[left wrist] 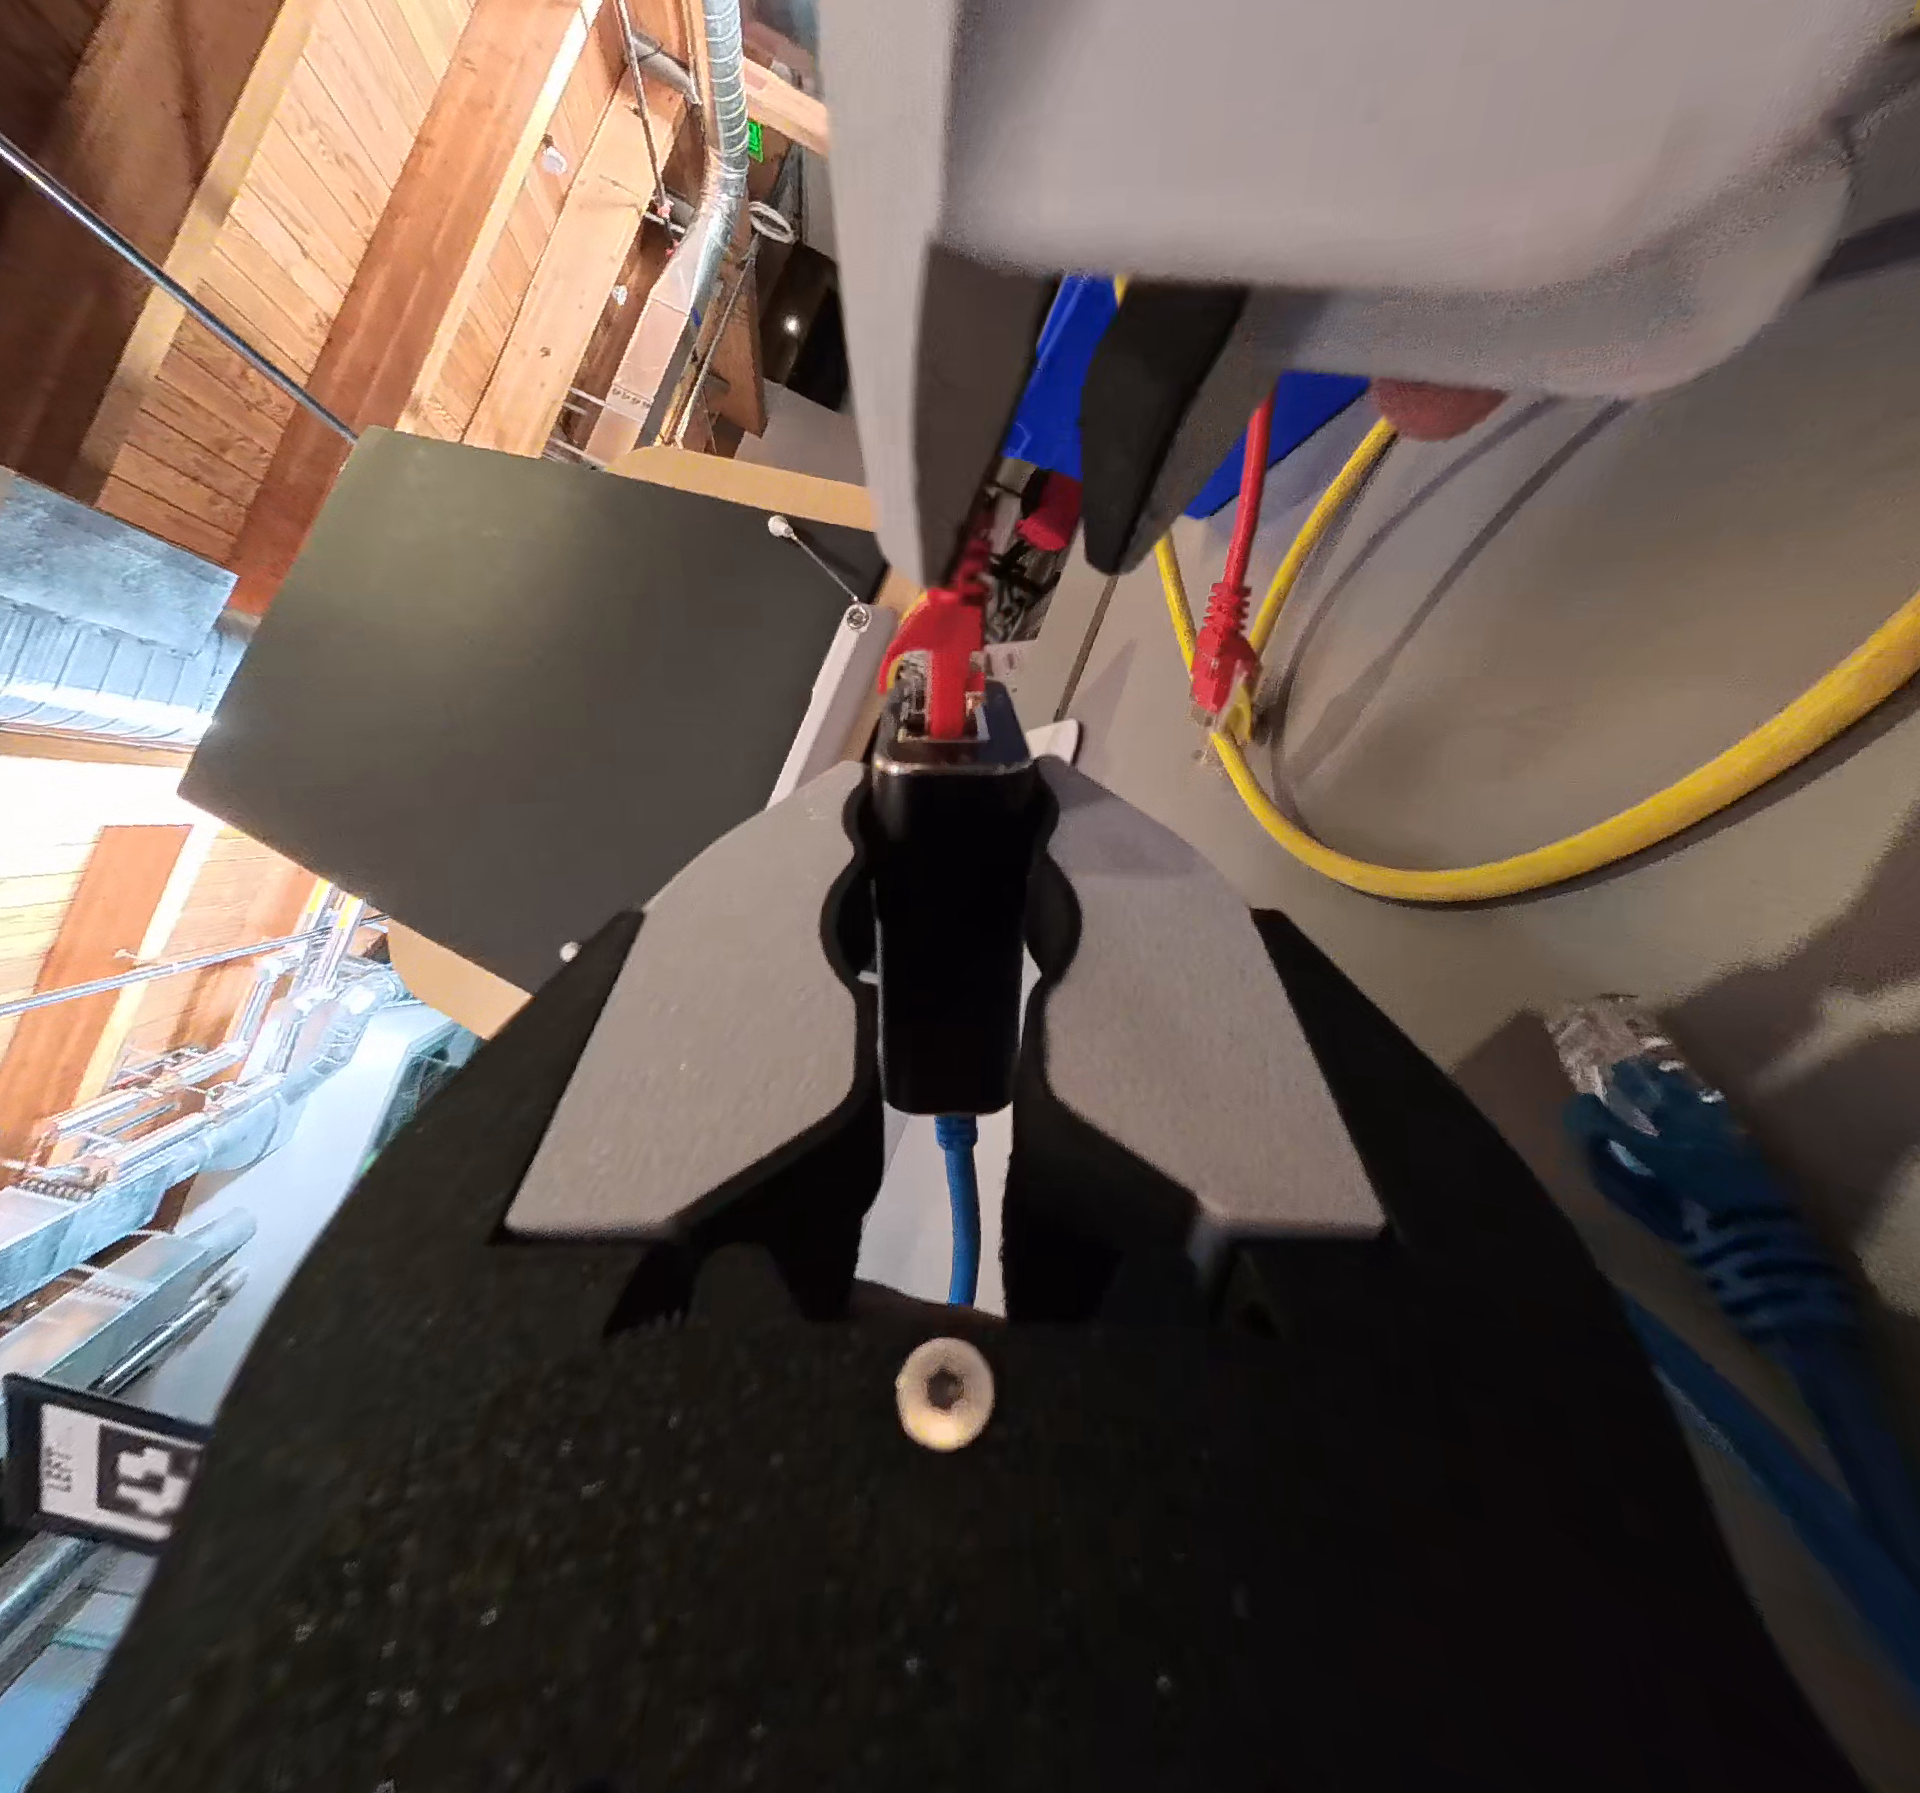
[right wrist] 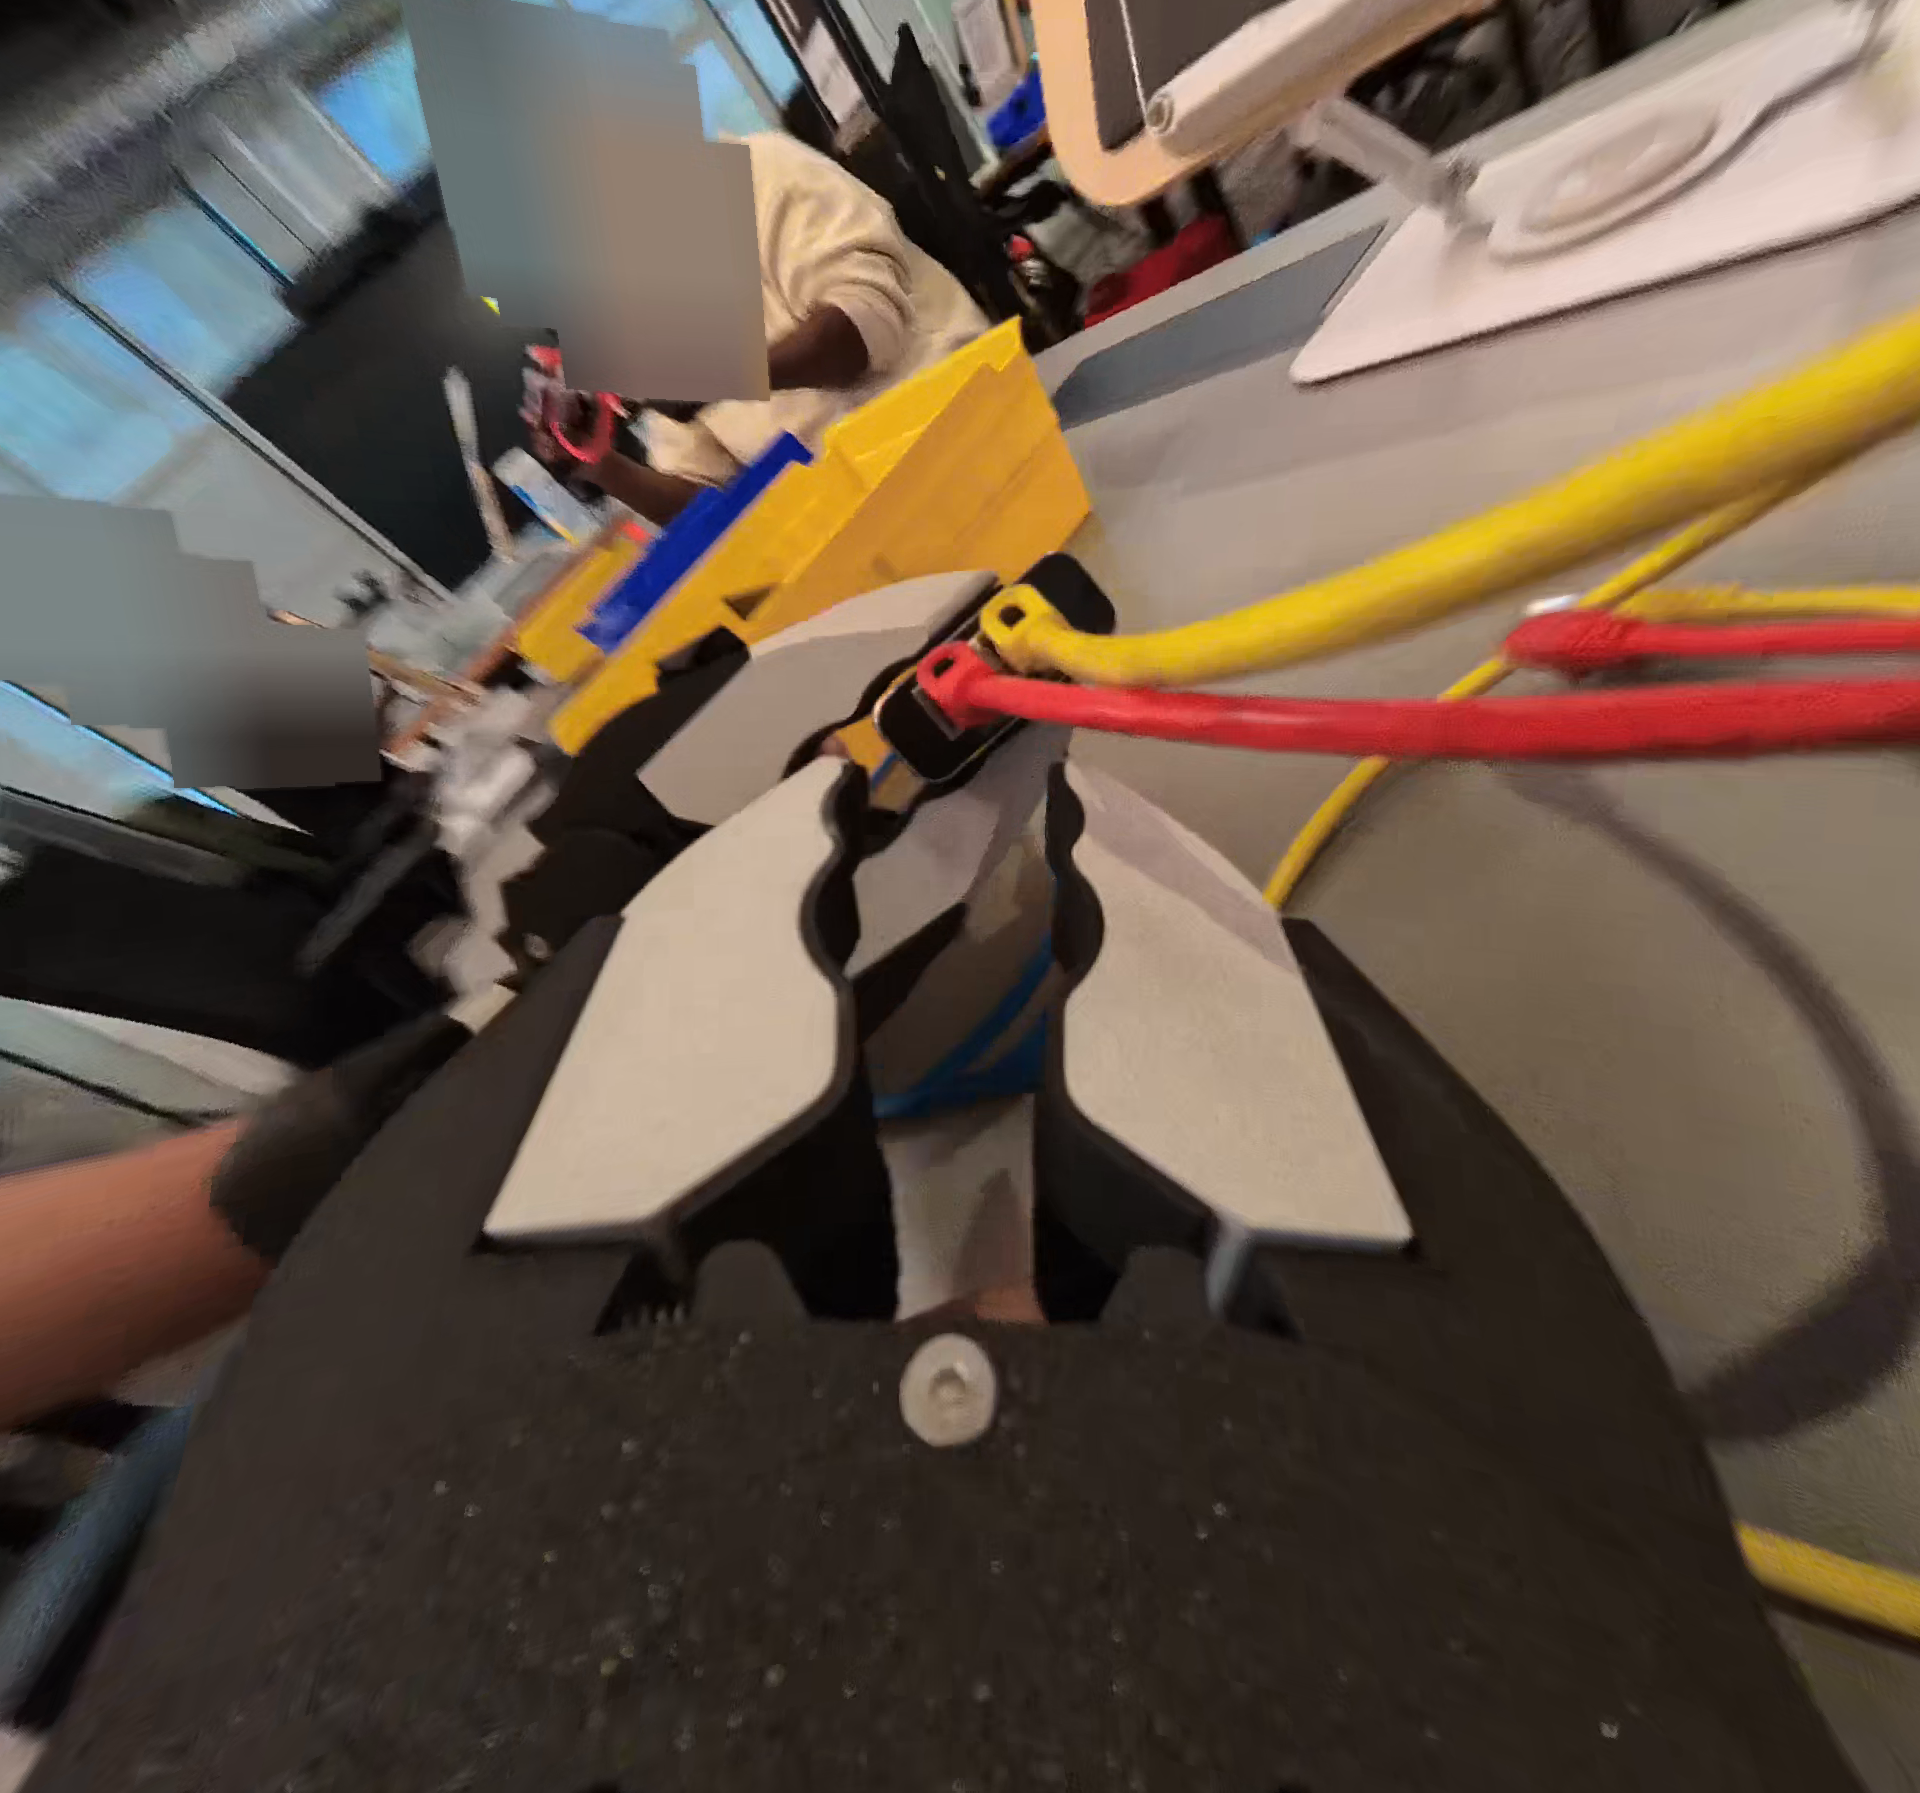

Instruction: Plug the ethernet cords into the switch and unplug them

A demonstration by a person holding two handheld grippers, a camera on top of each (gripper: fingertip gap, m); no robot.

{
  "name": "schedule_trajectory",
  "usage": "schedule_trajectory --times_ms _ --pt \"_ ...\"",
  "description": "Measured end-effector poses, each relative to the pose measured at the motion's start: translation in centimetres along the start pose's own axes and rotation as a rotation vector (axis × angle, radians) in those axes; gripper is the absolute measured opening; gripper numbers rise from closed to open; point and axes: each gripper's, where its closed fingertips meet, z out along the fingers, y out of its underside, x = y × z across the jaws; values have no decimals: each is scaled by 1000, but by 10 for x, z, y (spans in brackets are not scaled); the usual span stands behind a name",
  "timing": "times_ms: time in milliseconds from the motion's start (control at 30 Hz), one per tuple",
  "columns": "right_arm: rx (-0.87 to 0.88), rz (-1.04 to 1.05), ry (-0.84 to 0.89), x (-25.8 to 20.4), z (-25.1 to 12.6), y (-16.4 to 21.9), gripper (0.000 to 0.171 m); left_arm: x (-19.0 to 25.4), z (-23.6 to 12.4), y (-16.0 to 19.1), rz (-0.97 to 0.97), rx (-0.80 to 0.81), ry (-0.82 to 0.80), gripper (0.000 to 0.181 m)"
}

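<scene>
- Left gripper (left wrist: pixel 951 870): jaws clamped on the black switch (left wrist: pixel 951 922).
- Red cord (right wrist: pixel 1351 720) and yellow cord (right wrist: pixel 1403 580) sit plugged in.
- Right gripper (right wrist: pixel 951 850): jaws apart, empty, above the desk (right wrist: pixel 1558 912).

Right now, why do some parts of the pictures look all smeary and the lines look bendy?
Right wrist view: motion blur smears the yellow bins and the windows; the red cord stays fairly sharp. Left wrist view: the right gripper up close is soft, while the switch is crisp. Both views: the wide-angle lens curves the table edges.
</scene>
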Motion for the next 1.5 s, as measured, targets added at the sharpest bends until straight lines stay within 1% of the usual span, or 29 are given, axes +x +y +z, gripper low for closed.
schedule_trajectory --times_ms 100,167,233,267,433,500,533,567,600,633,733,833,900,1033,1167,1233,1400,1467,1500 --pt "63 235 -87 3 -4 -10 31 0 -1 -1 56 7 -21 24" --pt "90 312 -115 8 -8 -17 23 2 -2 -4 98 21 -28 24" --pt "61 315 -106 12 -9 -14 14 5 -3 -8 138 33 -37 24" --pt "52 314 -106 13 -9 -12 13 5 -3 -9 152 32 -41 24" --pt "21 327 -122 12 -11 -8 13 8 -2 -10 169 33 -37 24" --pt "6 344 -130 11 -12 -5 19 9 -2 -10 177 29 -33 24" --pt "-4 354 -130 11 -12 -3 19 10 -1 -9 181 28 -33 24" --pt "-12 361 -131 11 -11 -1 18 10 -1 -9 184 27 -33 24" --pt "-11 364 -135 10 -11 0 12 11 -1 -9 185 30 -30 24" --pt "-8 368 -138 11 -11 0 10 11 -1 -10 189 28 -29 24" --pt "-13 357 -132 10 -11 2 9 11 -1 -9 191 21 -29 24" --pt "-32 319 -113 7 -8 9 10 13 1 -4 160 -36 -1 24" --pt "-50 302 -100 4 -6 14 10 14 1 -3 169 -41 2 24" --pt "-29 274 -37 4 -7 16 10 16 -1 -4 171 -50 3 23" --pt "-42 306 -36 6 -7 19 11 18 -2 -5 213 -65 -12 22" --pt "-18 340 -20 11 -9 19 8 22 -1 -7 237 -70 -9 22" --pt "16 347 0 20 -14 10 10 25 -1 -14 246 -57 -8 22" --pt "12 373 -37 21 -16 6 10 22 -1 -16 257 -39 -14 24" --pt "1 371 -52 20 -16 5 9 22 1 -14 231 -42 4 24"
